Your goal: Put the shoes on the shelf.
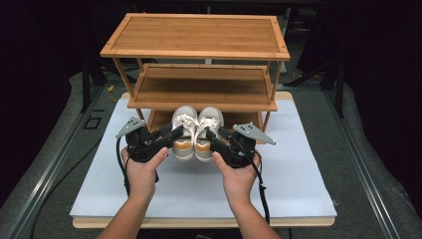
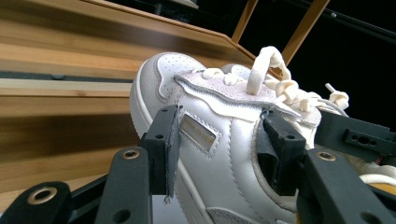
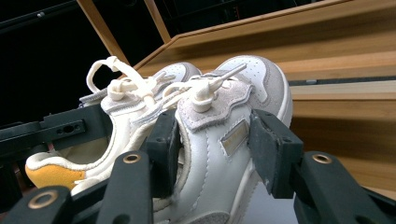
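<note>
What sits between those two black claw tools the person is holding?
A pair of white sneakers with yellow heels sits side by side between the left gripper and right gripper, each clamped on one shoe, as the high view shows.

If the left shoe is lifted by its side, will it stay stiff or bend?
The left shoe would probably hold its shape: its side panel looks thick and stitched. The smooth leather may slip between the fingers. Its loose laces would likely flop.

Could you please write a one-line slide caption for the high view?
Two hand-held grippers, left and right, clamp a pair of white sneakers before a bamboo shoe rack.
</note>
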Demonstrator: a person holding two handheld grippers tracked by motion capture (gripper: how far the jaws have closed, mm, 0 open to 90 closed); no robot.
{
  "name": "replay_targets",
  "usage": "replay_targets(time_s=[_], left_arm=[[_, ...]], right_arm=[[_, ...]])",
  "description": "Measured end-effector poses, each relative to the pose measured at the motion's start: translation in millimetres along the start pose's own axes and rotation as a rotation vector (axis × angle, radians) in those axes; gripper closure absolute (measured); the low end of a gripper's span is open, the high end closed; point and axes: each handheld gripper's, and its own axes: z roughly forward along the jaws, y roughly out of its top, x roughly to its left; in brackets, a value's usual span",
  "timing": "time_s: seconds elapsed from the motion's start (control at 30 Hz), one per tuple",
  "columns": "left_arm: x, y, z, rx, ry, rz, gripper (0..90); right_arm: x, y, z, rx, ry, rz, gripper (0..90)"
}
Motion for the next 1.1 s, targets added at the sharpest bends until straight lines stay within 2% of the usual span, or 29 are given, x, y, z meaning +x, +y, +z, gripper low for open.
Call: replay_targets(time_s=[0.17,0.27,0.3,0.5,0.53,0.57,0.67,0.7,0.9,1.1], left_arm=[[-0.3,6.9,1.6,-0.003,-0.001,0.001,53.2],[0.0,11.3,2.9,-0.004,-0.004,0.000,53.3],[-0.2,12.8,3.5,-0.003,-0.002,0.001,53.2],[0.5,23.2,8.5,0.002,0.000,0.015,53.2],[0.8,25.0,9.5,0.003,0.001,0.017,53.2],[0.6,27.2,11.1,0.003,0.004,0.020,53.2],[1.1,32.4,14.8,-0.001,0.009,0.026,53.2],[1.8,34.2,16.5,-0.004,0.008,0.023,53.2],[9.1,41.3,28.3,-0.018,0.008,0.004,53.2],[15.9,51.8,38.9,-0.040,0.004,-0.007,53.3]], right_arm=[[0.7,6.4,2.4,-0.019,0.005,0.002,53.9],[0.4,11.1,2.6,-0.009,-0.006,-0.002,53.9],[0.1,12.0,3.9,-0.023,0.005,0.002,53.9],[-1.6,19.5,7.7,-0.018,0.005,0.008,53.9],[-2.2,21.3,7.5,-0.004,0.008,0.006,53.9],[-2.0,22.7,9.5,-0.017,0.002,0.005,53.9],[-3.0,28.8,13.2,-0.011,-0.002,-0.001,53.9],[-3.1,30.8,15.5,-0.025,-0.007,0.003,53.9],[-7.4,41.9,25.5,-0.007,-0.009,-0.004,53.9],[-12.3,54.1,38.2,-0.015,-0.006,-0.006,53.9]])
